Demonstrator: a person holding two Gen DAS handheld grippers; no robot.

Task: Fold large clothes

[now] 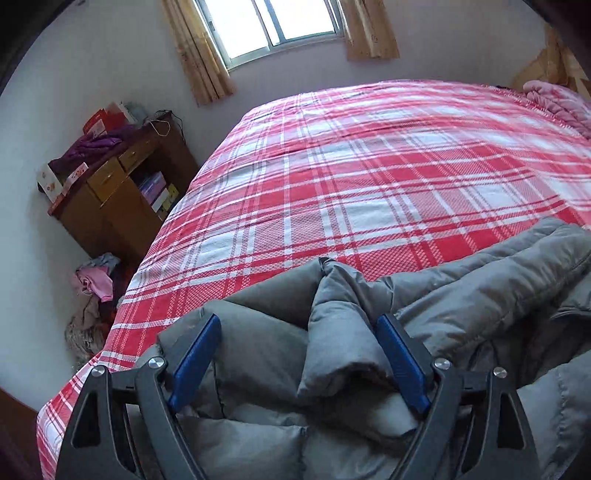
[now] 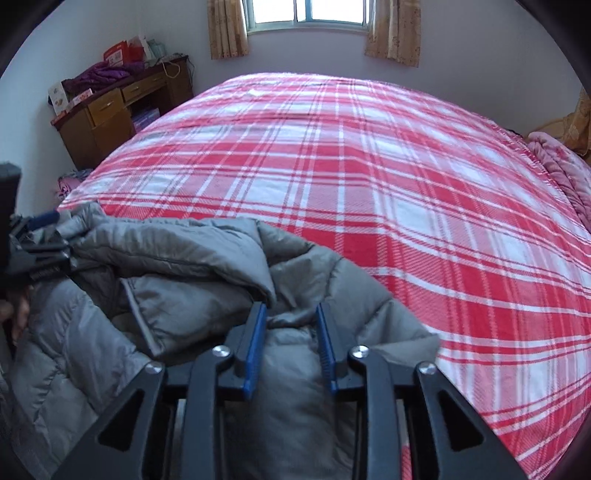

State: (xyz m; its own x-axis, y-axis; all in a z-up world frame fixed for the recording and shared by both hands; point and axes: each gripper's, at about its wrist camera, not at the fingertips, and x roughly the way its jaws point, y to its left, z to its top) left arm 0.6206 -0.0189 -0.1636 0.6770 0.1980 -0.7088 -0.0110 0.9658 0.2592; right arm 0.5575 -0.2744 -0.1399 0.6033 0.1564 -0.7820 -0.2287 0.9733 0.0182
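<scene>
Red-and-white plaid bedspread [image 2: 369, 177] fills most of what I see, stretched over a wide bed under a curtained window [image 2: 306, 14], with a wooden desk [image 2: 110, 114] piled with purple clothes in the far left corner and a pink blanket [image 2: 557, 166] bunched at the right edge.

My grey puffer jacket [image 2: 177, 258] lies crumpled at the near edge of the bed, its quilted panels heaped in folds. From the left wrist view, my left gripper [image 1: 299, 325] stands spread wide over the jacket's left part; a puffy fold rises between the blue pads [image 1: 399, 354], but they do not press on it. From the right wrist view, my right gripper [image 2: 291, 314] sits over the jacket's right part with its jaws only narrowly apart, a ridge of grey fabric lying between them. I cannot tell whether those pads are pinching that ridge.
</scene>
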